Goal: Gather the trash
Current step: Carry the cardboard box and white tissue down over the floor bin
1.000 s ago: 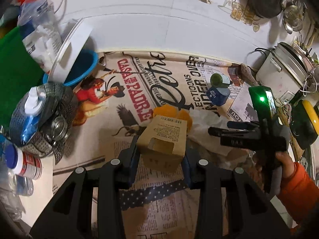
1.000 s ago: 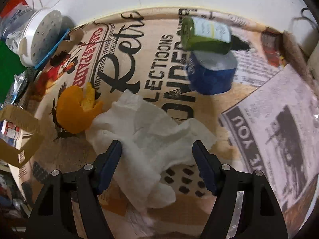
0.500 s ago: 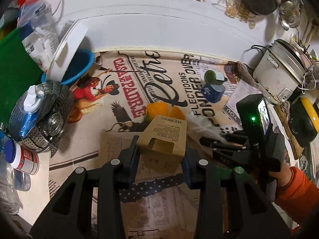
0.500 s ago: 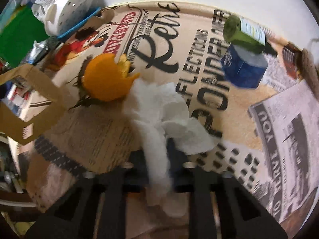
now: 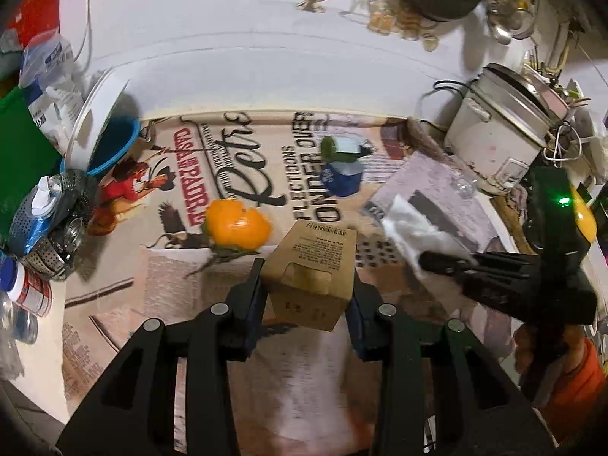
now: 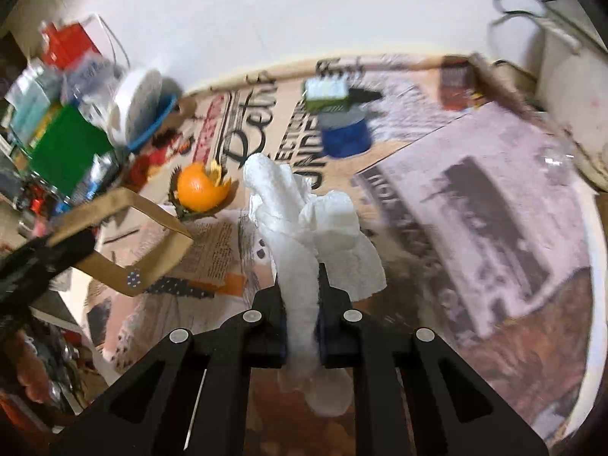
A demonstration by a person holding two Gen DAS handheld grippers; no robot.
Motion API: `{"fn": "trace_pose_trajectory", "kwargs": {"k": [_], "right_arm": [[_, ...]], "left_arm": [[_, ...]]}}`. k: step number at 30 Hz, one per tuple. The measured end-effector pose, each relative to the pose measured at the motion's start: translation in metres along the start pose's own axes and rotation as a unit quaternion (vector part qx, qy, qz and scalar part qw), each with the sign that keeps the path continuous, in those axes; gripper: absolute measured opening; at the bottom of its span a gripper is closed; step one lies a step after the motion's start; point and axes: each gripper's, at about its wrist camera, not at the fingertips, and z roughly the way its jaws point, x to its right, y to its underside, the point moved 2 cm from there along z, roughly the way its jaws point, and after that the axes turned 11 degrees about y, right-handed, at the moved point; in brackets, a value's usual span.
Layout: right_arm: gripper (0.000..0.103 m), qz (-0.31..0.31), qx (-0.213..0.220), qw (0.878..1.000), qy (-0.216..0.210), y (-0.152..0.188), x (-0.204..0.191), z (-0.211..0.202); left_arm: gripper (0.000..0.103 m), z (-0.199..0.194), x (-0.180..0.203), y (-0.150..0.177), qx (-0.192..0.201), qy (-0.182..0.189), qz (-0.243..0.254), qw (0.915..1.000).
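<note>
the left gripper (image 5: pixel 306 285) is clamped on a small brown cardboard box (image 5: pixel 309 269), one finger pressed to each side wall. the box sits right between the fingertips and sticks out beyond them, tilted, its barcode label facing up and a cut-out opening toward the camera. it hangs clear above the printed tablecloth (image 5: pixel 235 174).

the right gripper (image 6: pixel 300 304) has its fingers together on a white paper towel (image 6: pixel 304 220). a twisted strip of the towel runs down through the narrow slot between the pads, a loose end hangs near the camera below them, and the crumpled bulk fans out beyond the fingertips, raised off the cloth. from the left wrist view the same towel (image 5: pixel 414 228) shows at the right, at the tip of the right gripper (image 5: pixel 429 260), with an orange sleeve (image 5: pixel 573 391) behind it.

an orange peel (image 6: pixel 203 188) lies on the cloth to the far left of the towel, apart from both grippers. farther off, a green bottle (image 6: pixel 328 95) lies on its side on top of a blue tub (image 6: pixel 345 133). a white rice cooker (image 5: pixel 501 140) stands at the far right edge, and a blue bowl (image 5: pixel 110 148) with a white lid leaning in it at the far left.
</note>
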Motion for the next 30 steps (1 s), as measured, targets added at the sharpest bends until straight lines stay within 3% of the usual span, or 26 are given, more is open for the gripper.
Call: {"fn": "trace_pose_trajectory", "kwargs": {"k": [7, 16, 23, 30], "right_arm": [[0.010, -0.006, 0.049, 0.999, -0.015, 0.021, 0.036, -0.061], [0.010, -0.029, 0.063, 0.997, -0.036, 0.057, 0.054, -0.112], [0.010, -0.026, 0.072, 0.996, -0.044, 0.084, 0.051, -0.140], [0.010, -0.003, 0.078, 0.997, -0.025, 0.118, 0.029, -0.160]], "left_arm": [[0.037, -0.011, 0.061, 0.030, 0.027, -0.011, -0.007, 0.9995], [0.037, -0.035, 0.118, 0.070, 0.040, -0.020, -0.027, 0.9986], [0.037, -0.059, 0.138, 0.093, 0.042, -0.021, -0.014, 0.9988], [0.037, -0.085, 0.135, 0.121, 0.040, 0.004, 0.005, 0.9992]]}}
